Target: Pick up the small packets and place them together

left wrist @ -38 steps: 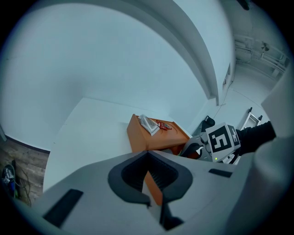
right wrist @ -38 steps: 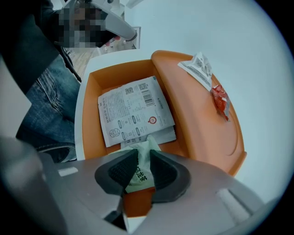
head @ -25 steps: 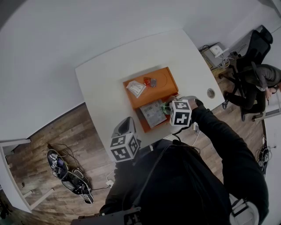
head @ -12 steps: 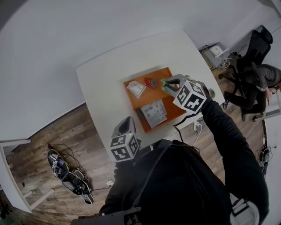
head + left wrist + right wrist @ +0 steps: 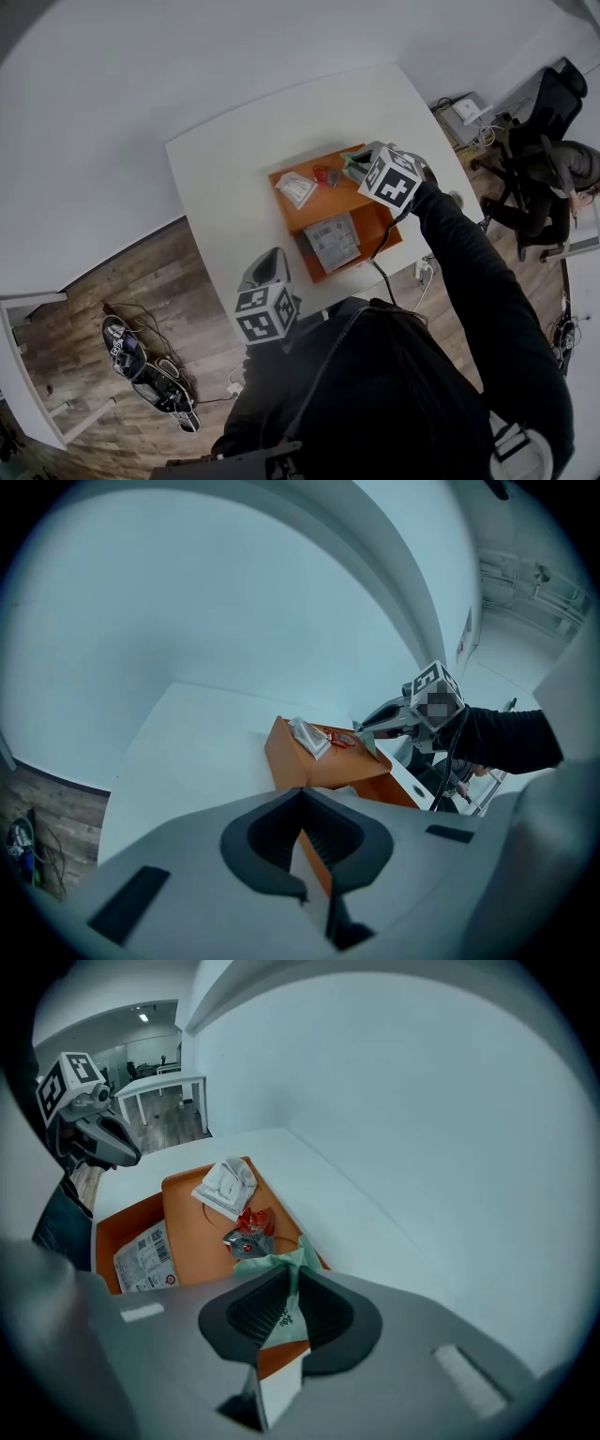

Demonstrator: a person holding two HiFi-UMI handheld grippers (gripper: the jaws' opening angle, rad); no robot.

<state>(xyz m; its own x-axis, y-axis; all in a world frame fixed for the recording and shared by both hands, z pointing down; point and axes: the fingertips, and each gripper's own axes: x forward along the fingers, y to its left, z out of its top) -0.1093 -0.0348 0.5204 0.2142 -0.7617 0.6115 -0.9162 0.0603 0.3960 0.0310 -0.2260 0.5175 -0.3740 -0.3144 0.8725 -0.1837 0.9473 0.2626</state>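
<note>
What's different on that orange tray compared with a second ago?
The right claw, gripping the small green packet throughout, carried it from the near right side of the orange tray up and across to its far end, beside the small red-and-silver packet. Nothing was taken hold of or let go. The left claw, the small white packet and the large printed packet stayed put.

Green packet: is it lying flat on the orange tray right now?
No, the green packet is pinched by the fingers of the right gripper, held above the orange tray.
</note>
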